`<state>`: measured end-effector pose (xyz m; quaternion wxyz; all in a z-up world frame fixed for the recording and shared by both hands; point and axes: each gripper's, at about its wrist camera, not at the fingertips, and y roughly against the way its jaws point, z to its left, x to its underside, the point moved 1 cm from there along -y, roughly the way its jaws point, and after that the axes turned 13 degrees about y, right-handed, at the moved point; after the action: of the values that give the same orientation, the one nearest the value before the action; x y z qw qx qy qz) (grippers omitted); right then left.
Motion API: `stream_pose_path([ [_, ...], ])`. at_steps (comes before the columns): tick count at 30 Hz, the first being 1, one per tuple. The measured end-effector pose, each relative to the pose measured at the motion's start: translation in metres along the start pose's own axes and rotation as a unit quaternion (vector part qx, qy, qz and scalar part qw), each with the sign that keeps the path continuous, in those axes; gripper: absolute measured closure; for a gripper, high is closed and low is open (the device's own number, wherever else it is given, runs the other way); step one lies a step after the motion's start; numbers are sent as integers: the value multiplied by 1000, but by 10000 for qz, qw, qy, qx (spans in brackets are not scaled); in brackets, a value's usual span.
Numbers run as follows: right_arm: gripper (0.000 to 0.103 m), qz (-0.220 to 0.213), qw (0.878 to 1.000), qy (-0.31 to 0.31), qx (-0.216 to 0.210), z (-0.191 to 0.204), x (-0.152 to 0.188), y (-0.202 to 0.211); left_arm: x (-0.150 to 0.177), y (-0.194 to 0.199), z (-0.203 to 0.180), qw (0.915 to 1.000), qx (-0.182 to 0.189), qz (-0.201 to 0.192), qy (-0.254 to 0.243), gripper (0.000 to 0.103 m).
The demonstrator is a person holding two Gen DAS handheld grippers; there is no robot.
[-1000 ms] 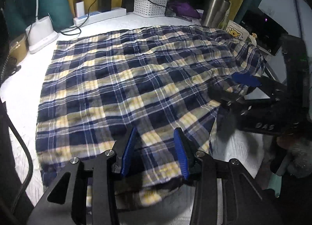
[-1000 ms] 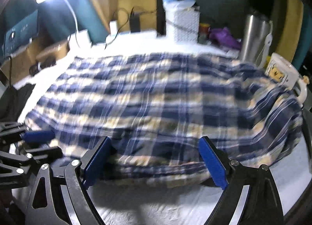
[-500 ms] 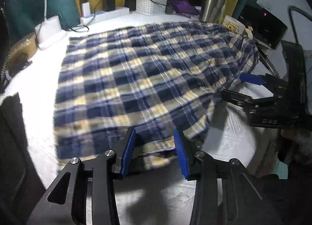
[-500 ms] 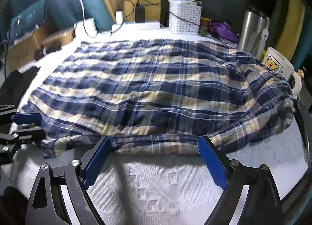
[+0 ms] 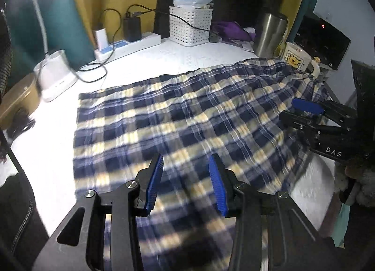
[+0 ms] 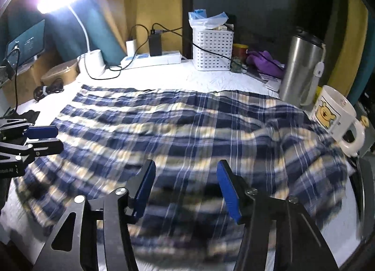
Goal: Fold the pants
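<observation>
**Plaid pants under both grippers**

The plaid pants point(image 5: 187, 116) lie spread across the white table point(image 5: 164, 59), filling the middle of both views and running down between the fingers. The left gripper point(image 5: 185, 184) holds its jaws partly apart over the blurred cloth; whether its pads press the fabric cannot be told. The right gripper point(image 6: 186, 188) has just been closing, cloth between its jaws, a grasp not discernible.

Mug point(image 6: 332, 113) and tumbler point(image 6: 300, 69) crowd the pants' point(image 6: 187, 130) right edge; left side lies free.
</observation>
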<state>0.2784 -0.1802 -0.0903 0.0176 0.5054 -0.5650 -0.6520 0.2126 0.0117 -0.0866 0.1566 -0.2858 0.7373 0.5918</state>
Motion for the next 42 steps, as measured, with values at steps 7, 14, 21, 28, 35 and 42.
stream_pose_path([
  [7, 62, 398, 9991, -90, 80, -16, -10, -43, -17, -43, 3, 9994, -88, 321, -58, 63],
  [14, 62, 604, 9979, -181, 114, -25, -18, -54, -31, -53, 13, 9989, -105, 466, -37, 63],
  [21, 62, 275, 9995, -108, 118, -29, -59, -55, -72, -60, 11, 9996, 98, 269, -61, 63],
  [28, 62, 383, 9988, -288, -72, -35, -86, -96, -106, -97, 19, 9988, 111, 285, 389, 63],
  [35, 62, 660, 9974, -271, -35, -33, -83, -125, -108, -115, 17, 9991, -15, 257, 337, 63],
  [42, 62, 667, 9973, -290, 93, -30, -86, -128, -111, -121, 9, 9994, -57, 173, 296, 62],
])
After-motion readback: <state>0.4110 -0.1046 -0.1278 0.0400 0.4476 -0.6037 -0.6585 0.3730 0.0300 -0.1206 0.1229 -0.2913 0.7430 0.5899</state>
